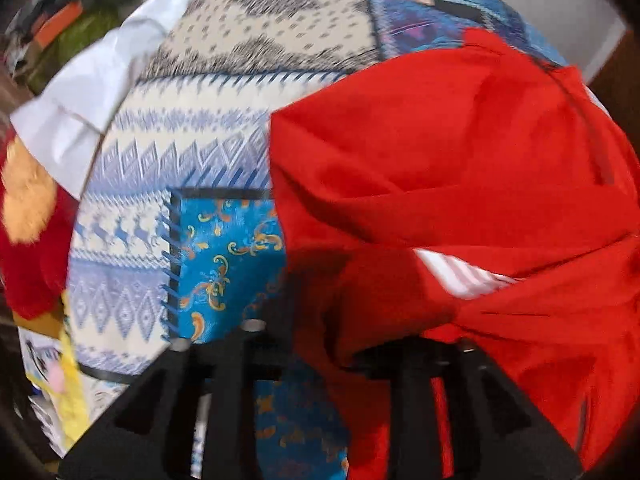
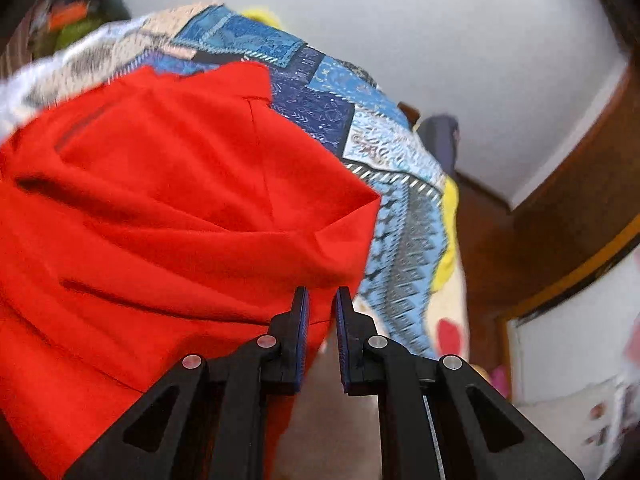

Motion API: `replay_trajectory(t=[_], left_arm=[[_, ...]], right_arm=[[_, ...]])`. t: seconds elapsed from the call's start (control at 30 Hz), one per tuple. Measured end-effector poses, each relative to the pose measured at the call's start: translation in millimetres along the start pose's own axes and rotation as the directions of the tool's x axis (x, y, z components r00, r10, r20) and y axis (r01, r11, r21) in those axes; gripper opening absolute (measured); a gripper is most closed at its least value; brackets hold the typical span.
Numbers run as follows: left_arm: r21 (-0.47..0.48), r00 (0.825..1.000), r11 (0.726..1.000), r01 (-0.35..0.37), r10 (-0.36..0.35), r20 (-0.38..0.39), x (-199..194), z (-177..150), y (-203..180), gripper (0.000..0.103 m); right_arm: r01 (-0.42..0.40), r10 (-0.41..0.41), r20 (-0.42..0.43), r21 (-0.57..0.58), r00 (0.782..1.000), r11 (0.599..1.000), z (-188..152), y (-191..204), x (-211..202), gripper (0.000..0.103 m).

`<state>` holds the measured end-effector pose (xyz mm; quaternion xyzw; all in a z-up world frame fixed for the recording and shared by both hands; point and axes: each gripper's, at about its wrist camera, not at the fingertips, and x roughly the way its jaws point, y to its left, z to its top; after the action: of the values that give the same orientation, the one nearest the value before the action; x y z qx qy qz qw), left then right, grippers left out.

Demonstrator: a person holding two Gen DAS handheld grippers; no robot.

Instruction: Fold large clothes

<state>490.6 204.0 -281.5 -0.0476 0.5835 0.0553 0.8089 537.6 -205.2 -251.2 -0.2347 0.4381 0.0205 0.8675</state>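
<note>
A large red garment [image 1: 440, 152] with white stripes [image 1: 460, 276] lies bunched on a patchwork bedspread [image 1: 192, 152]. In the left wrist view it fills the right half. My left gripper [image 1: 340, 312] hangs over its near edge with the jaws apart. Red cloth drapes over the right finger and hides both tips, and nothing shows pressed between them. In the right wrist view the red garment [image 2: 160, 184] fills the left side, and its creases run toward my right gripper [image 2: 321, 294]. That gripper is shut, pinching the cloth's lower right edge.
A white cloth [image 1: 80, 92] lies at the bedspread's far left, next to a red and tan plush [image 1: 28, 220] and a yellow item [image 1: 72, 392]. The bedspread [image 2: 400, 208] ends at the right, with wooden trim [image 2: 560, 220] and a white wall [image 2: 400, 40] beyond.
</note>
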Motion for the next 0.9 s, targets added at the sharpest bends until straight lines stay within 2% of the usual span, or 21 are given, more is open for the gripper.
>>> replay_trajectory(t=[0.03,0.1,0.2,0.27,0.33,0.4,0.47,0.53,0.63,0.73,0.8,0.83,0.9], left_arm=[[-0.013,1.000,1.000,-0.011,0.011,0.007,4.2,-0.2,2.7,0.052],[-0.024,1.000,1.000,-0.017,0.018,0.020,8.8,-1.6,6.5,0.059],[0.002,0.999,0.999,-0.035,0.035,0.038,3.5,-5.7,4.8,0.059],[0.051,0.993,0.995,-0.082,0.077,0.091,-16.0,-10.2,0.7,0.059],[0.080,0.982,0.991,-0.109,0.095,0.163,-42.8,-11.6,2.0,0.060],[0.095,0.967,0.985,-0.143,0.118,0.226,-70.3,-11.3,3.2,0.064],[0.087,0.951,0.979,-0.184,0.155,0.268,-92.7,-6.7,4.5,0.065],[0.077,0.946,0.979,-0.188,0.159,0.283,-107.1,-1.4,5.2,0.065],[0.117,0.940,0.974,-0.192,0.148,0.307,-120.7,-2.5,-5.4,0.065],[0.143,0.922,0.961,-0.235,0.174,0.346,-124.1,-2.8,-21.5,0.070],[0.157,0.919,0.950,-0.269,0.205,0.336,-120.5,-2.5,-27.0,0.071],[0.158,0.918,0.944,-0.290,0.228,0.326,-115.0,-2.6,-26.6,0.071],[0.138,0.926,0.953,-0.269,0.216,0.310,-107.5,-1.1,-22.4,0.071]], right_arm=[[0.015,-0.015,-0.001,-0.010,1.000,1.000,0.2,0.1,0.6,0.008],[0.050,-0.050,-0.022,-0.027,0.998,0.998,0.6,-0.2,4.3,0.008],[0.059,-0.060,-0.048,-0.020,0.997,0.998,0.1,-7.2,8.0,0.008],[0.007,-0.004,-0.067,0.043,0.998,0.999,1.4,-20.0,3.9,0.008],[-0.078,0.085,-0.052,0.119,0.995,0.990,2.9,-33.3,-5.6,0.008],[-0.208,0.213,-0.008,0.185,0.977,0.960,4.8,-45.3,-20.1,0.008],[-0.317,0.316,0.037,0.219,0.948,0.923,8.0,-51.9,-34.3,0.008],[-0.375,0.367,0.080,0.221,0.927,0.900,13.2,-50.1,-52.4,0.008],[-0.444,0.429,0.116,0.199,0.896,0.874,20.7,-38.2,-68.9,0.008],[-0.489,0.478,0.102,0.156,0.872,0.858,28.9,-11.5,-71.2,0.008],[-0.472,0.468,0.061,0.102,0.882,0.876,31.2,16.0,-65.1,0.008],[-0.442,0.441,0.031,0.066,0.897,0.895,31.7,29.3,-59.3,0.008],[-0.360,0.359,-0.036,-0.003,0.932,0.933,30.0,55.2,-38.9,0.008]])
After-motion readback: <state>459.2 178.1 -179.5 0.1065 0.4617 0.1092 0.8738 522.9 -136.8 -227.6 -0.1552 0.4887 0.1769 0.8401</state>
